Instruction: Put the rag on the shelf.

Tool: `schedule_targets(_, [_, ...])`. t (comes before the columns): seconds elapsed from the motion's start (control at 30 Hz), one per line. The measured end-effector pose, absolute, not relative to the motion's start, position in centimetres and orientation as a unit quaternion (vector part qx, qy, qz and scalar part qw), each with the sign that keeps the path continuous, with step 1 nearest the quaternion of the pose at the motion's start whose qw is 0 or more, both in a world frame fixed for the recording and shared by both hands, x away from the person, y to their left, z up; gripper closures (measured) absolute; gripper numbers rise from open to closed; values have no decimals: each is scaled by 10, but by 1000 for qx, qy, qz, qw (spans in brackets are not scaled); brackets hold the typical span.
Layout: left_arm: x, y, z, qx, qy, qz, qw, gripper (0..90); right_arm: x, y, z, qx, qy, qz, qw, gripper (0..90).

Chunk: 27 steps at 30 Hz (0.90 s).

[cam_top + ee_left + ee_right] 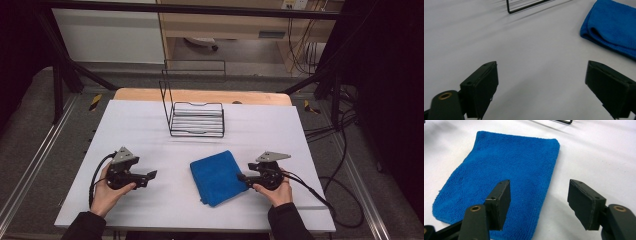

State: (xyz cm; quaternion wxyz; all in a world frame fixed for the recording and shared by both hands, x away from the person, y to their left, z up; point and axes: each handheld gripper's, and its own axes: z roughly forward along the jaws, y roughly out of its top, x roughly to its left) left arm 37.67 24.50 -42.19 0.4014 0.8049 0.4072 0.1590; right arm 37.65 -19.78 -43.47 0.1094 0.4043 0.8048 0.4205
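High view shows the folded blue cloth (218,177) flat on the white surface (150,125), touching the right tongs (243,177), jaws parted and empty, with the left tongs (151,176) spread wide well apart from it.

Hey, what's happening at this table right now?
A person holds a gripper in each hand over a white table. A folded blue cloth lies flat near the front. The right gripper sits at the cloth's right edge with its jaws open, gripping nothing. The left gripper is also open, over bare table, apart from the cloth. A black wire rack stands empty farther back.
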Motion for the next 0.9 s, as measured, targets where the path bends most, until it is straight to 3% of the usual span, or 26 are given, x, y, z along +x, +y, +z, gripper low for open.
schedule_targets(0.47, [403, 169, -409, 797, 421, 143, 409, 299, 382, -199, -433, 402, 802, 426, 115, 353])
schedule_targets(0.9, [420, 125, -434, 815, 426, 120, 374, 523, 376, -195, -438, 401, 816, 399, 115, 420])
